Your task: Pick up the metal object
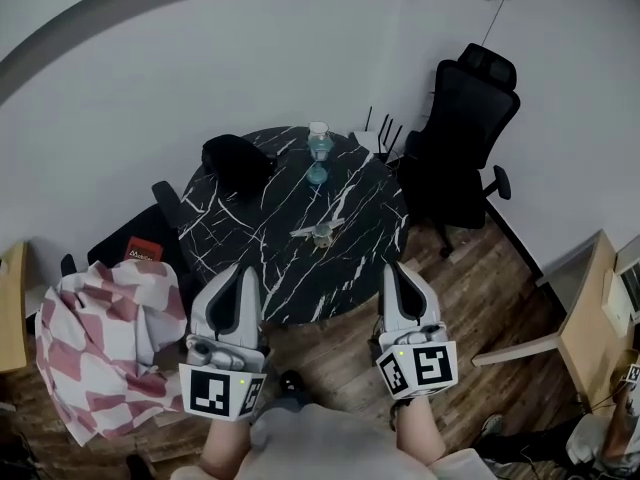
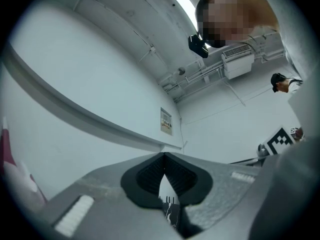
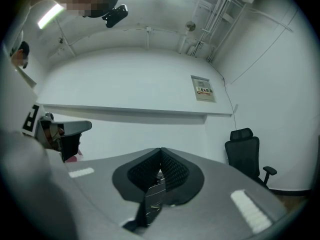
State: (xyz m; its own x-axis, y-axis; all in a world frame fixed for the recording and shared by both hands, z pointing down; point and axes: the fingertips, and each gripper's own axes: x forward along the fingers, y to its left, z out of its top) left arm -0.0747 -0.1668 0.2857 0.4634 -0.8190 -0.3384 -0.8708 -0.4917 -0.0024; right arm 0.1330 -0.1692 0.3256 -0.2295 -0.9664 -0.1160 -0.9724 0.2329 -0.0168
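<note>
The metal object [image 1: 322, 232] lies near the middle of the round black desk [image 1: 240, 253]. It is not picked up yet. The left gripper [image 1: 243, 271] and the right gripper [image 1: 394, 269] are by the near edge of the desk, well apart from the object. Both pairs of jaws are closed together with nothing in them. This looks like the reaching step. Next, I think one gripper must go out to the object, open its jaws around it, and squeeze.

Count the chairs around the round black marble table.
2: a black high-backed office chair right of the table, a dark chair at its left edge. The pink-checked cloth may hide a third.
</note>
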